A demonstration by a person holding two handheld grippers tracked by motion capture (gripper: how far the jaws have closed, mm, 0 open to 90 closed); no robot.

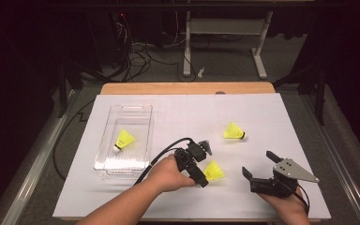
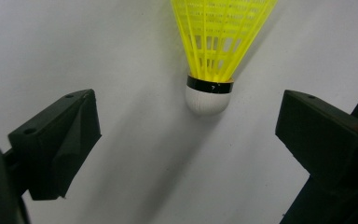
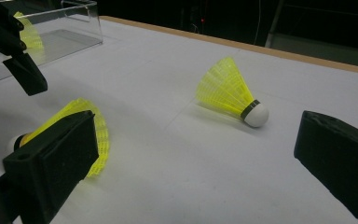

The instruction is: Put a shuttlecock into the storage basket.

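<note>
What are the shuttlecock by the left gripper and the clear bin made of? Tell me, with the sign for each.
Shuttlecock: skirt looks like moulded yellow plastic, a translucent ribbed lattice rather than feathers; its white cap looks smooth and matte, perhaps foam or coated cork, with a black band above it. Clear bin: probably rigid acrylic or similar plastic, glossy and see-through, with bright glints along its edges.

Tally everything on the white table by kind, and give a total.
Yellow shuttlecocks: 3, one in the bin, one near the left gripper, one farther back
Clear plastic bin: 1
Handheld grippers: 2, left gripper, right gripper
Total: 6
</note>
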